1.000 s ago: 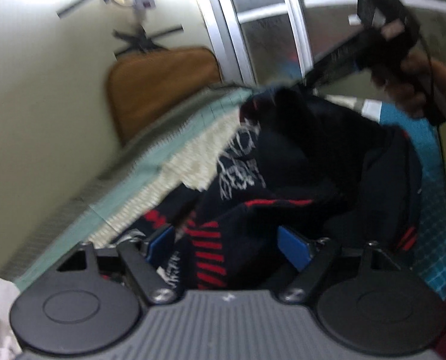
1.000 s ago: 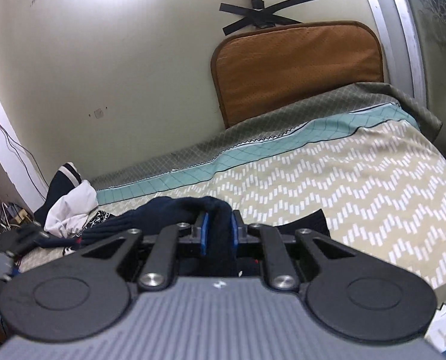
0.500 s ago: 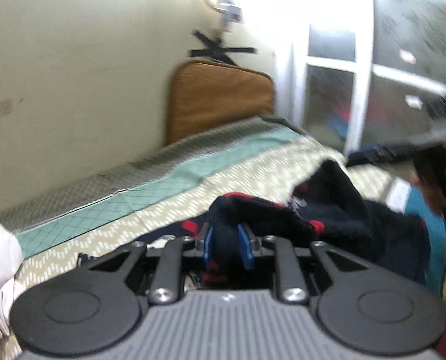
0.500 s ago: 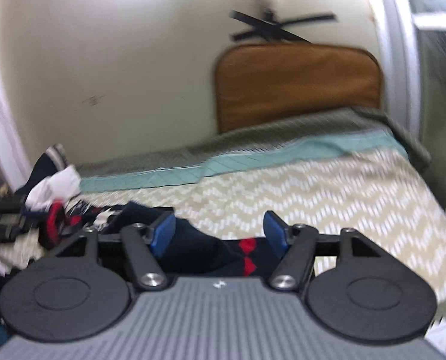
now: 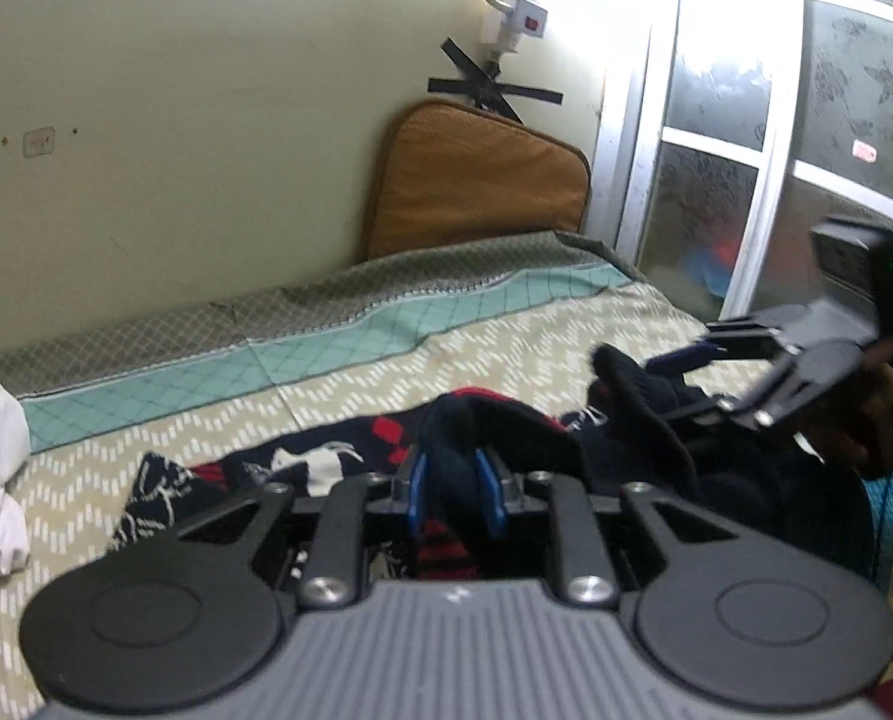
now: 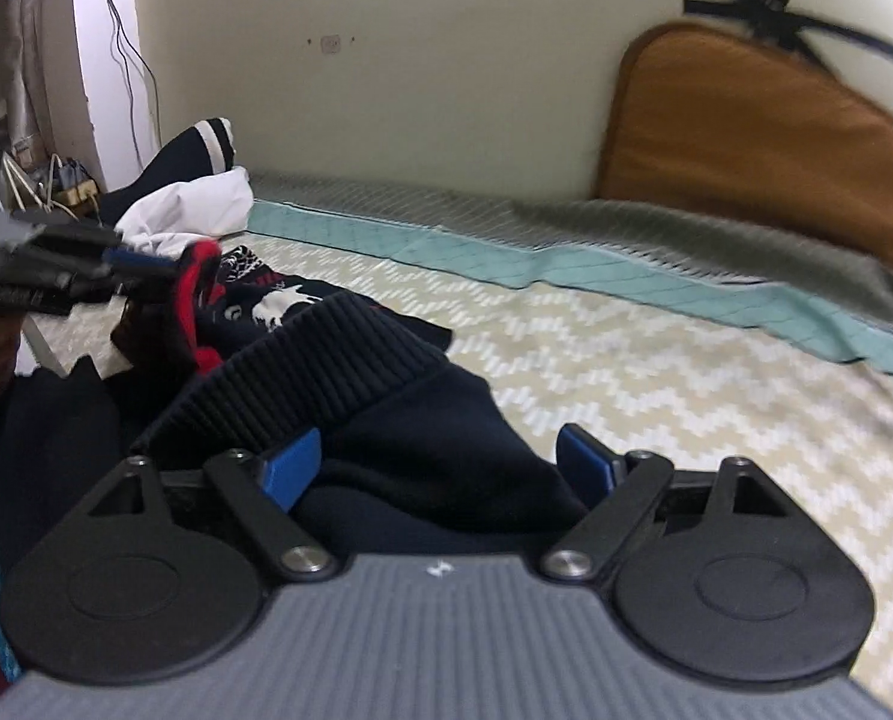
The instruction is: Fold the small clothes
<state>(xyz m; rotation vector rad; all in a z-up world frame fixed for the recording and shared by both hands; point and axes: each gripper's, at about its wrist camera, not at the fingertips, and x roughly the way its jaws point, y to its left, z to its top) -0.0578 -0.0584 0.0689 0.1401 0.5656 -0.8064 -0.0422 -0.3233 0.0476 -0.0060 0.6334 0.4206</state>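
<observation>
Left hand-held gripper (image 5: 454, 495): lower centre of the left wrist view, blue pads pressed together on a fold of the navy knitted garment (image 5: 656, 420).

Right hand-held gripper (image 6: 440, 468): lower centre of the right wrist view, jaws opening and spread wide; dark cloth lies between the blue pads, which stand clear of it. The garment's ribbed hem rises just above the left pad.

Navy knitted garment: red bands and white pattern, heaped on the bed (image 5: 506, 354) in the lower middle of both views, reaching from one gripper to the other.

Bed cover: beige zigzag field, teal band, grey border along the wall.

White cloth (image 6: 188, 213): bundled at the far left of the bed, with a dark piece with white stripes (image 6: 197, 147) behind it.

Brown cushion (image 5: 476, 180): upright against the wall at the head of the bed, upper centre of the left wrist view.

Frosted glass door (image 5: 746, 150): upper right of the left wrist view.
</observation>
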